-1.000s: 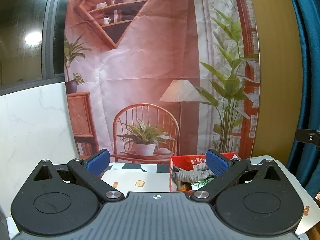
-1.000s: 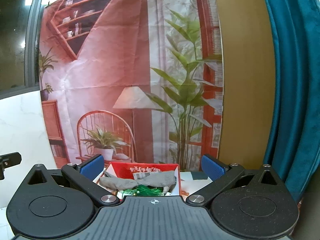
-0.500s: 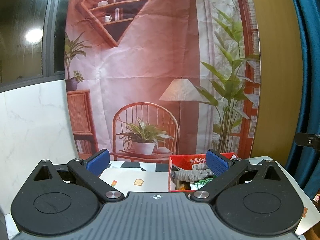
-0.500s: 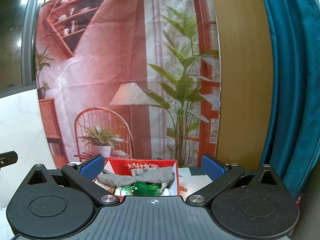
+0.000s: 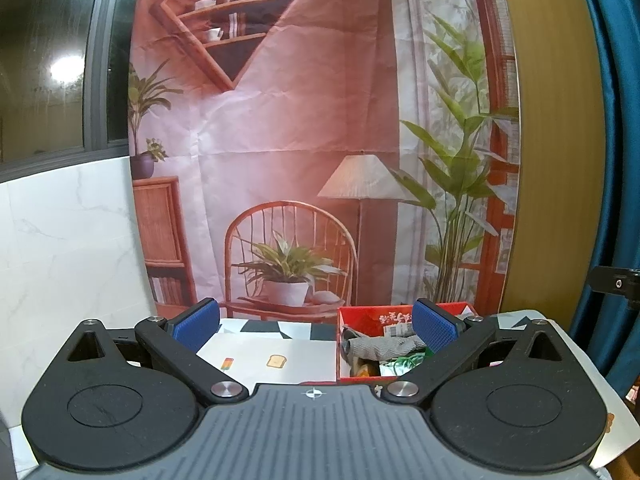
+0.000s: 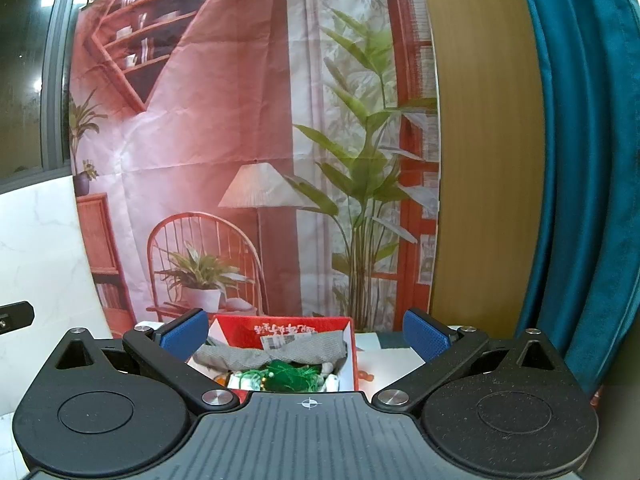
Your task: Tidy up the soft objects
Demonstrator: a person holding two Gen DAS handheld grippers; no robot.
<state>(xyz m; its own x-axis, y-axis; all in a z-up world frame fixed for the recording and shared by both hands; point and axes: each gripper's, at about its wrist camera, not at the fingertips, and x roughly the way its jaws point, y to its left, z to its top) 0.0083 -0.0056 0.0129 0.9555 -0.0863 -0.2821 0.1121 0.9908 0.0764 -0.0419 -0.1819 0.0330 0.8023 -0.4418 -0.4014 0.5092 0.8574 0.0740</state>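
Observation:
A red box (image 5: 400, 314) (image 6: 280, 322) stands on the table, holding soft things. A grey cloth (image 5: 380, 346) (image 6: 276, 354) lies across the top of the pile, with a green netted bundle (image 6: 286, 374) (image 5: 406, 360) below it. My left gripper (image 5: 316, 324) is open and empty, held back from the table with the box behind its right finger. My right gripper (image 6: 306, 330) is also open and empty, with the box seen between its fingers, nearer the left one. Both hover short of the box without touching it.
The table wears a white cloth (image 5: 272, 350) with small food pictures and black-and-white checks at the back. A printed backdrop (image 5: 300, 140) of a room hangs behind. A teal curtain (image 6: 580, 200) hangs at right, a marble wall (image 5: 68, 248) at left.
Both views have shifted only slightly; in the right wrist view the box has drifted a little lower and to the left. Both grippers stay open and empty.

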